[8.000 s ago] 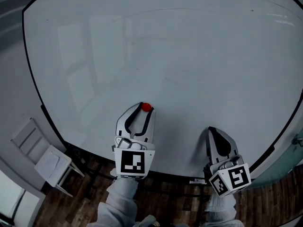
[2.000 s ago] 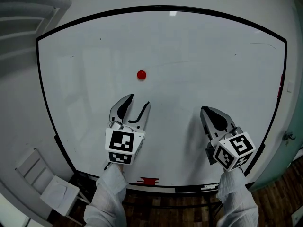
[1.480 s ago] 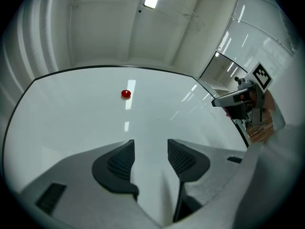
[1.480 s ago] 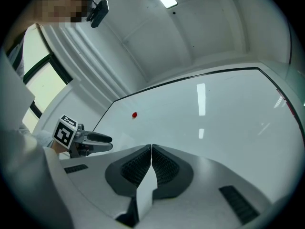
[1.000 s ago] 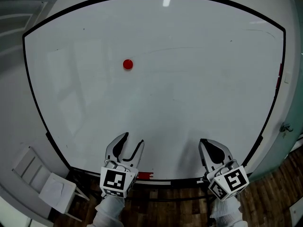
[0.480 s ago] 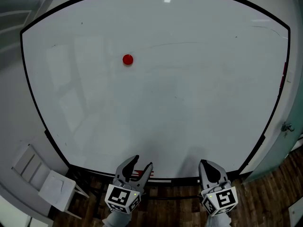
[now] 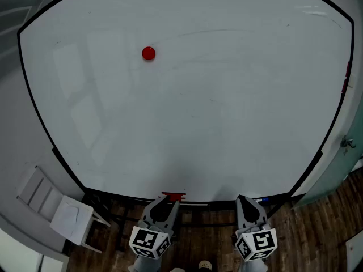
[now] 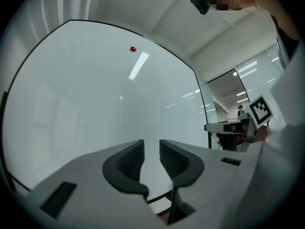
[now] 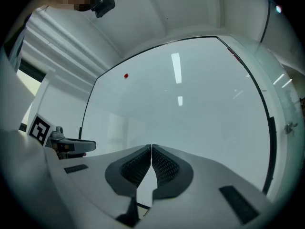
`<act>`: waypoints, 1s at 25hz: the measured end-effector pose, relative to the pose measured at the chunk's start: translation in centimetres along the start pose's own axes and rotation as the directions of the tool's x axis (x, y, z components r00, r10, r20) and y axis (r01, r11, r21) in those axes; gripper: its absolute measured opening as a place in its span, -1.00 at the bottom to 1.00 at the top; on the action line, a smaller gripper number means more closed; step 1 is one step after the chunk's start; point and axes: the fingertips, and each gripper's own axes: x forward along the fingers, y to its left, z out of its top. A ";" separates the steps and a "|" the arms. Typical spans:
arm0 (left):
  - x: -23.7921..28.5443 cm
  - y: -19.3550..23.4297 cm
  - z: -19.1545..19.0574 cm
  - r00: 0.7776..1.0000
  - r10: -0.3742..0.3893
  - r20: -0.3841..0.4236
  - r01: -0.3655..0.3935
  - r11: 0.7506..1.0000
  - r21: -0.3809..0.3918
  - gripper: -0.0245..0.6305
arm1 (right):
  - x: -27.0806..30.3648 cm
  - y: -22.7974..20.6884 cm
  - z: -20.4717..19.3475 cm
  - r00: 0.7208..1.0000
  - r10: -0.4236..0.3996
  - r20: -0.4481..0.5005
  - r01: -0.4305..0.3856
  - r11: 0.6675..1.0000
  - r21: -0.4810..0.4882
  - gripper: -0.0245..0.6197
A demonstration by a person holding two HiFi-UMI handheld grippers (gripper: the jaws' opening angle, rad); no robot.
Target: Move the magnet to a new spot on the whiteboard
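A small round red magnet [image 7: 148,53] sticks to the upper left of the whiteboard [image 7: 227,106]. It shows as a red dot [image 8: 133,49] in the left gripper view and again as the same magnet [image 9: 126,76] in the right gripper view. Both grippers hang far below it, under the board's bottom edge. My left gripper [image 7: 167,204] [image 8: 151,152] has its jaws closing, a narrow gap left, nothing between them. My right gripper [image 7: 245,200] [image 9: 151,157] is shut and empty.
A red item [image 7: 173,196] lies on the board's bottom ledge just above the left gripper. A white chair [image 7: 54,211] stands at the lower left on the wooden floor [image 7: 317,231]. A glass partition [image 8: 228,104] lies right of the board.
Both grippers have dropped from the board's lower edge to below it, away from the magnet. The left jaws have narrowed. The magnet stays where it was on the board.
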 end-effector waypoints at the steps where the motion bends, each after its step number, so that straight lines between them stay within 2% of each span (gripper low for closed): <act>1: -0.2 -0.1 -0.4 1.000 0.002 -0.008 -0.002 1.000 -0.008 -0.64 | -0.1 0.1 -0.4 1.000 -0.001 -0.005 0.001 1.000 0.005 -0.84; 3: -0.6 -0.2 -1.3 1.000 0.007 -0.024 -0.007 1.000 -0.019 -0.77 | -0.2 0.4 -1.1 1.000 0.002 -0.013 -0.002 1.000 0.004 -0.84; 6: -0.9 -0.4 -2.8 0.998 0.008 -0.055 -0.010 1.000 -0.029 -0.86 | -0.4 0.3 -2.4 0.999 -0.007 -0.038 0.007 1.000 -0.006 -0.84; 12: -0.7 -1.1 -5.3 0.990 -0.008 -0.139 0.005 1.000 -0.019 -0.89 | -0.7 -0.2 -4.9 0.994 -0.002 -0.107 0.004 1.000 0.019 -0.84; 25: 0.8 -2.0 -5.8 0.990 -0.035 -0.139 0.033 0.999 -0.023 -0.90 | -0.6 -0.1 -5.8 0.987 0.055 -0.148 -0.048 0.998 0.051 -0.84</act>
